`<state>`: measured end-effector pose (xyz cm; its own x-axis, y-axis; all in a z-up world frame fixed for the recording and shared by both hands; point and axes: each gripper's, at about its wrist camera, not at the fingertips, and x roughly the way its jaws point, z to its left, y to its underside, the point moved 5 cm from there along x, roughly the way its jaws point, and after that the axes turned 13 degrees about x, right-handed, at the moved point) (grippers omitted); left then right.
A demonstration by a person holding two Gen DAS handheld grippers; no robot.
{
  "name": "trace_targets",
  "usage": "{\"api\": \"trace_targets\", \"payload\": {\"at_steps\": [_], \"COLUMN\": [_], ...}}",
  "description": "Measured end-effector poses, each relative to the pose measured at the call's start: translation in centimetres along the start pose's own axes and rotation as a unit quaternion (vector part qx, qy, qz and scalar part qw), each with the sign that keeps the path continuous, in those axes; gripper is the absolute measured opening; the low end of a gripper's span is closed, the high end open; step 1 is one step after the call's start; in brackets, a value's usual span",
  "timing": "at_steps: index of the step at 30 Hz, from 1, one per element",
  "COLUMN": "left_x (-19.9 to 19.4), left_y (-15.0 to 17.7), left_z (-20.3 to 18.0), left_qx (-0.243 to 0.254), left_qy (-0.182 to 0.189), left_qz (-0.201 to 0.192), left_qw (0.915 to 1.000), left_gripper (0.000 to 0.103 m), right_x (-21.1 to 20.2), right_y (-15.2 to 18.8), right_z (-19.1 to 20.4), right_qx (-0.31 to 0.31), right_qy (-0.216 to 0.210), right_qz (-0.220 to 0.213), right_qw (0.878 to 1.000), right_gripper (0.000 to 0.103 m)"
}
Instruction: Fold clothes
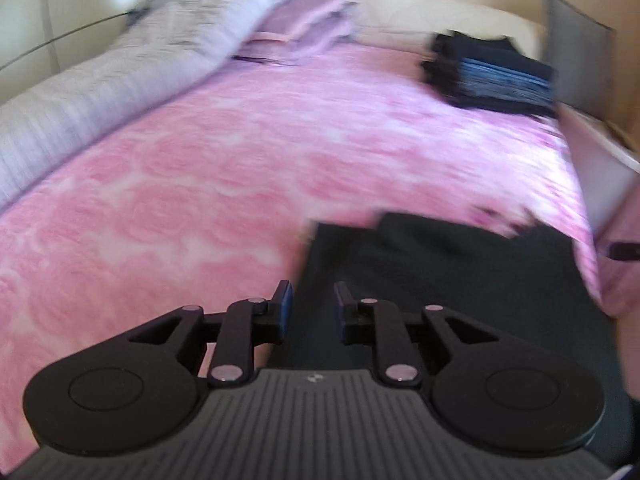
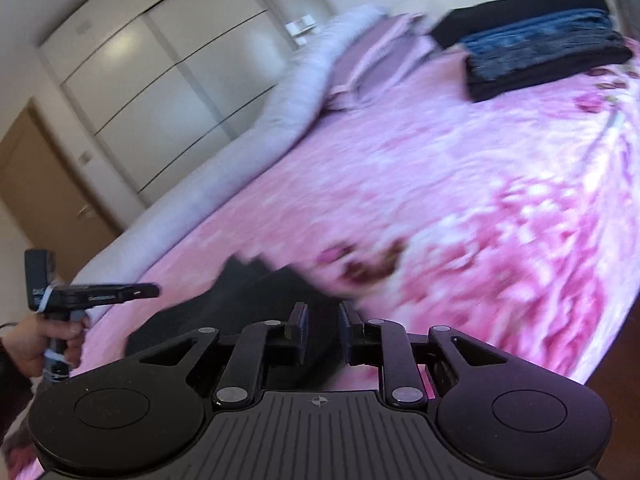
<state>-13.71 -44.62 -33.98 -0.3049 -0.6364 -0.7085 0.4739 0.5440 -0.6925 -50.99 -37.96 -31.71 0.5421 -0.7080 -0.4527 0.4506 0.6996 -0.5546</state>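
Left gripper [image 1: 311, 304]: your fingers stand slightly apart, nothing between them.
Right gripper [image 2: 323, 322]: likewise parted, empty.
Dark garment [image 1: 440, 280]: flat on the pink bedspread [image 1: 200, 184] below both grippers; blurred, near edge cut off.
Folded stack [image 2: 536, 44]: far corner, blurred.

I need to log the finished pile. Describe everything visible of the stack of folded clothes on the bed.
The stack of folded clothes lies at the far end of the pink floral bedspread, beside the folded lilac bedding. Black garments sit at top and bottom, with blue, denim-looking layers between. The edges are roughly squared. Nothing but the bedspread touches it; blur hides finer detail.
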Motion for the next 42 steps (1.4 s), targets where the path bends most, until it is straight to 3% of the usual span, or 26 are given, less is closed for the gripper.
{"api": "trace_targets", "payload": {"at_steps": [2, 5, 7, 10, 13, 17, 19, 23, 26, 29, 32, 34, 36, 38, 39, 42], "left_x": [0.0, 1.4, 1.1, -0.5, -2.9, -2.5, -0.9, -1.2, -3.2, -5.1, -6.3, -6.6, -6.1, -5.1, -4.4, -2.4], "left_y": [1.7, 4.5, 4.9, 4.6, 4.5, 6.1, 7.5, 7.7, 7.9, 8.7, 10.1, 11.2, 12.3, 13.2, 13.4, 13.0], "left_z": [-2.4, -4.3, -3.5, -2.0, -1.7, -0.8, -0.6, 0.2, 0.2, -1.4, -4.3, -6.7, -8.7, -10.4, -10.9, -11.7], "left_qx": [0.027, 0.076, 0.045, 0.009, 0.02, 0.0, 0.002, -0.019, 0.011, 0.086, 0.206, 0.297, 0.38, 0.449, 0.474, 0.524], "left_qy": [0.009, -0.016, -0.014, -0.032, -0.055, -0.061, -0.067, -0.065, -0.088, -0.12, -0.15, -0.164, -0.177, -0.183, -0.185, -0.187], "left_qz": [0.017, 0.051, 0.041, 0.023, 0.005, 0.023, 0.048, 0.033, 0.034, 0.042, 0.046, 0.04, 0.04, 0.043, 0.042, 0.04], "left_qw": [0.9994, 0.9957, 0.9981, 0.9992, 0.9983, 0.9979, 0.9965, 0.9971, 0.9955, 0.9881, 0.9659, 0.9398, 0.9071, 0.8738, 0.8596, 0.8297], "left_gripper": [0.02, 0.02, 0.02, 0.017, 0.018, 0.018, 0.02, 0.02, 0.02, 0.027, 0.035, 0.042, 0.047, 0.048, 0.049, 0.049], "right_x": [0.4, 2.3, 3.5, 2.7, 0.8, 1.2, 2.8, 3.8, 2.2, 0.5, 1.0, 1.7, 2.6, 3.5, 3.8, 3.8], "right_y": [1.5, 3.8, 5.2, 5.3, 5.6, 8.3, 10.2, 10.7, 10.7, 12.8, 15.5, 17.5, 19.5, 21.3, 21.7, 21.3], "right_z": [1.4, 2.5, 2.6, 2.9, 4.5, 7.5, 8.0, 8.1, 9.7, 12.0, 13.0, 13.3, 12.7, 11.9, 11.7, 11.4], "right_qx": [-0.008, -0.019, -0.026, -0.024, -0.041, -0.083, -0.102, -0.116, -0.193, -0.313, -0.405, -0.468, -0.543, -0.62, -0.636, -0.634], "right_qy": [-0.022, -0.027, -0.015, -0.007, -0.038, -0.087, -0.088, -0.076, -0.057, -0.053, -0.034, -0.012, 0.031, 0.071, 0.079, 0.074], "right_qz": [0.021, 0.075, 0.117, 0.114, 0.112, 0.165, 0.203, 0.223, 0.21, 0.193, 0.187, 0.185, 0.183, 0.166, 0.162, 0.158], "right_qw": [1.0, 0.997, 0.993, 0.993, 0.992, 0.979, 0.97, 0.965, 0.957, 0.928, 0.894, 0.864, 0.819, 0.764, 0.75, 0.753], "right_gripper": [0.022, 0.024, 0.027, 0.028, 0.028, 0.032, 0.037, 0.038, 0.042, 0.052, 0.054, 0.054, 0.054, 0.054, 0.053, 0.025]}}
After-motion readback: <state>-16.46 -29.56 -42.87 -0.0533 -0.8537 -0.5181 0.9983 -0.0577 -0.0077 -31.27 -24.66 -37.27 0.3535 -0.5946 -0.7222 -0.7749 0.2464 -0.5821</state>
